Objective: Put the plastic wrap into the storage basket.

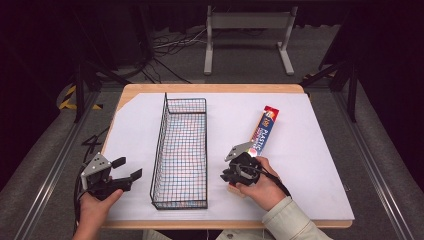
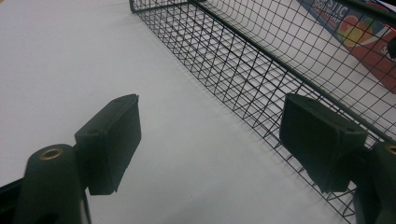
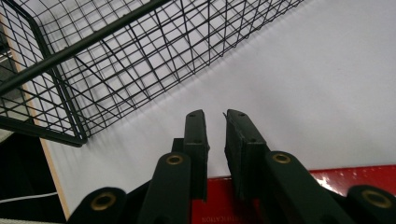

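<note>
A long black wire basket (image 1: 159,145) stands empty in the middle of the white-covered table (image 1: 310,165), running front to back. A slim red and blue box of plastic wrap (image 1: 264,127) lies flat to its right. My right gripper (image 1: 224,176) hovers over the box's near end, pointing left at the basket. In the right gripper view the jaws (image 3: 215,114) are drawn together with a thin gap and nothing between them, the red box (image 3: 355,175) beneath them. My left gripper (image 1: 130,167) sits left of the basket, open (image 2: 210,107), beside the basket wall (image 2: 261,70).
The table's wooden edge (image 1: 210,88) shows around the white sheet. Bare white surface lies left of the basket and right of the box. Beyond the table, a white metal stand (image 1: 247,30) and cables (image 1: 170,45) sit on the grey floor.
</note>
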### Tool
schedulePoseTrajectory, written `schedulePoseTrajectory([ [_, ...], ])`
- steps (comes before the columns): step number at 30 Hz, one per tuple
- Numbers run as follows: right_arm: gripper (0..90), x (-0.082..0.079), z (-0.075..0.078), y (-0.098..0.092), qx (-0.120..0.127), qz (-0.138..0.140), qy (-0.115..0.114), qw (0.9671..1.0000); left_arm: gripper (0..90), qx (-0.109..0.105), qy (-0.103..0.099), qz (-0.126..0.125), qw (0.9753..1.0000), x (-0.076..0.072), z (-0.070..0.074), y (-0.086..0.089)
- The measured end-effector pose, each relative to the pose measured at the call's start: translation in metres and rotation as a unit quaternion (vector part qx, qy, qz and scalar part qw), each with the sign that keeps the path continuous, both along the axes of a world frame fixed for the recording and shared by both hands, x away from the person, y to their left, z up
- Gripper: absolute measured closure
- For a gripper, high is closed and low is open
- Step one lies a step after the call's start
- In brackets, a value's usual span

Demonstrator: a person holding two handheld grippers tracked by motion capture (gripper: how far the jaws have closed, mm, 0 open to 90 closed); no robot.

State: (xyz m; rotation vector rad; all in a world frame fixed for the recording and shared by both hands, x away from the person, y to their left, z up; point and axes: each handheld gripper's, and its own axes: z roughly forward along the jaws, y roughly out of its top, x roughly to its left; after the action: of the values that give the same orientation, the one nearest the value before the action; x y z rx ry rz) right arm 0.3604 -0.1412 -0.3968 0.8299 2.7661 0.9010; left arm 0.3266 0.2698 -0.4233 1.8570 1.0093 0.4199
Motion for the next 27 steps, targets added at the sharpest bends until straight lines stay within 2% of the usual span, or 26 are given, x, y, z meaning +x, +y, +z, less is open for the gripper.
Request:
schedulePoseTrajectory([
  [5,80.0,0.001,0.0,0.007,-0.018,0.006,0.018,0.9997,21.5,0.0,0.001,0.002,1.0,0.0,0.0,0.0],
  [9,86.5,0.001,0.0,0.011,-0.036,0.014,0.024,0.999,21.5,-0.001,0.0,0.0,1.0,0.0,0.0,0.0],
  [15,90.0,0.0,0.004,0.013,-0.058,0.019,0.036,0.9975,21.4,-0.005,0.0,0.0,1.0,0.0,-0.001,0.001],
  [21,90.0,-0.002,0.008,0.008,-0.082,0.025,0.053,0.9949,21.2,-0.008,-0.001,0.001,1.0,-0.001,0.0,0.002],
  [27,90.0,-0.006,0.013,-0.002,-0.087,0.023,0.072,0.9934,21.2,-0.004,-0.001,-0.002,1.0,0.0,0.0,0.001],
])
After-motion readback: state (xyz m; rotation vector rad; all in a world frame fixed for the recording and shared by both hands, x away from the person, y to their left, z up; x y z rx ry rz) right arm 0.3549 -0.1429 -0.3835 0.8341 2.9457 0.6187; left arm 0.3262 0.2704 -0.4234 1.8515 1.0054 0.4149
